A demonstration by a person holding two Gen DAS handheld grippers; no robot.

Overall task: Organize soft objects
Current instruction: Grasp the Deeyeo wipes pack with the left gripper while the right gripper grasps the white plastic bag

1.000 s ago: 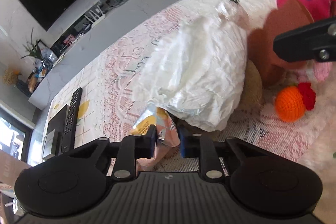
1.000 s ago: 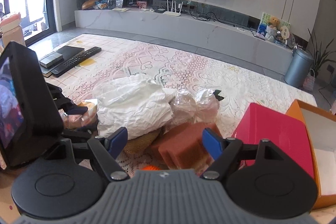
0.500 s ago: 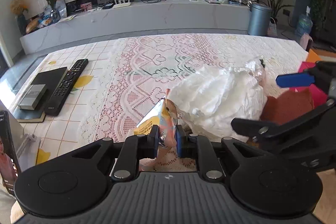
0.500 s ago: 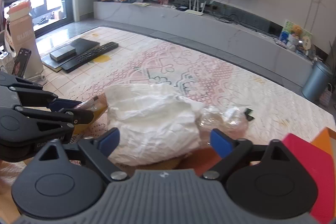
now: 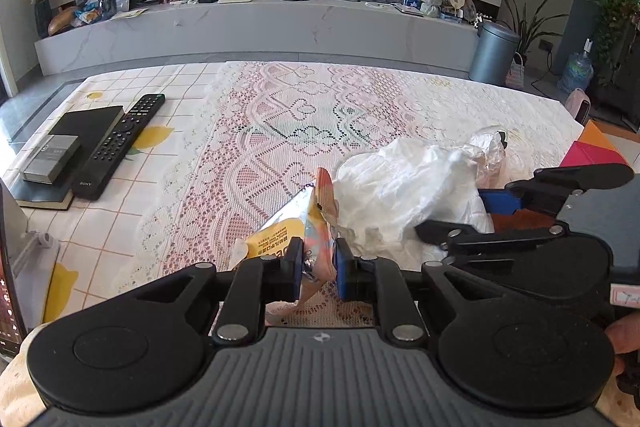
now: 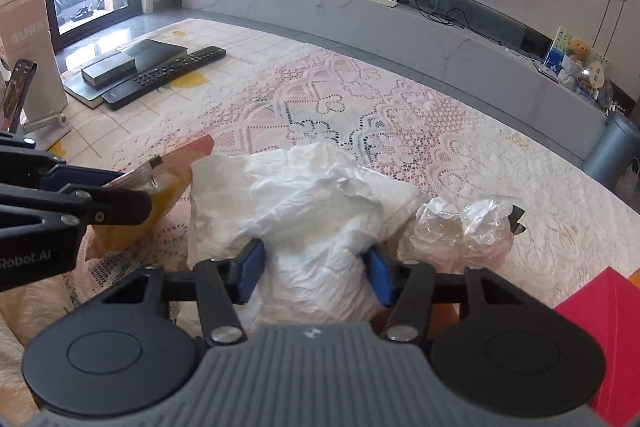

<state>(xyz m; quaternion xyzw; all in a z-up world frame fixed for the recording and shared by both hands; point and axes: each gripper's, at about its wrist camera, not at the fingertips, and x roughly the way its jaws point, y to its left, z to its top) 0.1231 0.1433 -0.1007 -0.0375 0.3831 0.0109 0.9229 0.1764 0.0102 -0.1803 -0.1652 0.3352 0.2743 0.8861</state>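
From the left wrist, the left gripper (image 5: pixel 317 267) clamps a pink-and-yellow snack packet (image 5: pixel 308 223) above the lace cloth (image 5: pixel 280 131). The right wrist alone shows the right gripper (image 6: pixel 314 273) closing around a crumpled white bag (image 6: pixel 304 211), pads at its flanks; crinkled clear wrap (image 6: pixel 460 231) lies just beside it.

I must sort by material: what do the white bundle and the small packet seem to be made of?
White bundle: looks like thin matte paper or plastic film, sharply crinkled; unsure which. Small packet: apparently glossy printed foil laminate, with a silvery inside at the torn top.
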